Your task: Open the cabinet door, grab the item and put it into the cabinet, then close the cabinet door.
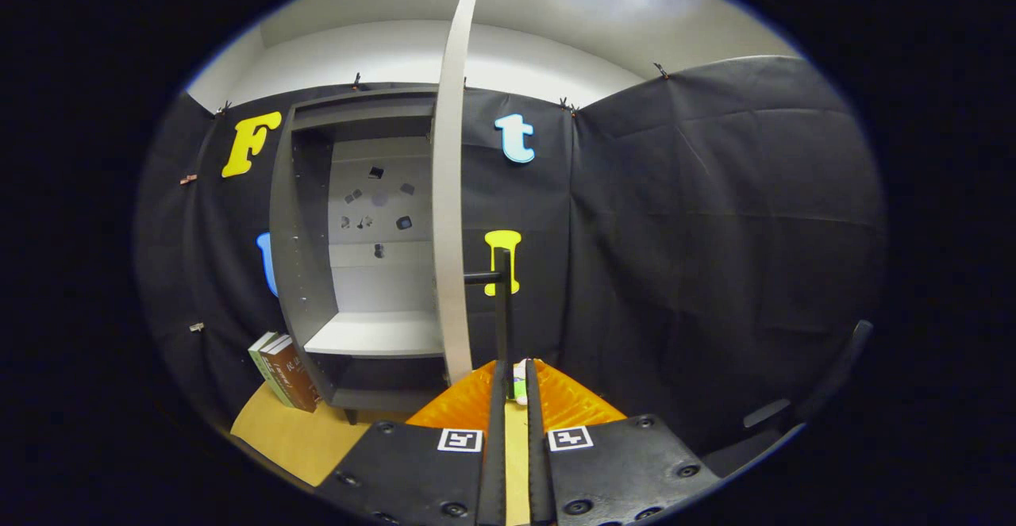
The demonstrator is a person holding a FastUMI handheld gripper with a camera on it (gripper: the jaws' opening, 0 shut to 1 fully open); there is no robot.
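A grey cabinet stands on the table against the black cloth wall. Its door is swung wide and I see it edge-on, so the pale shelf inside shows. A black bar handle sticks out of the door's right face and runs down into my gripper. The fingers are closed to a narrow gap around the handle's lower end. A small white and green item shows in that gap at the fingertips, mostly hidden.
Two books lean against the cabinet's lower left side on the yellowish tabletop. A dark chair back sits low to the right of the fingers. Black cloth closes off the booth behind and to the right.
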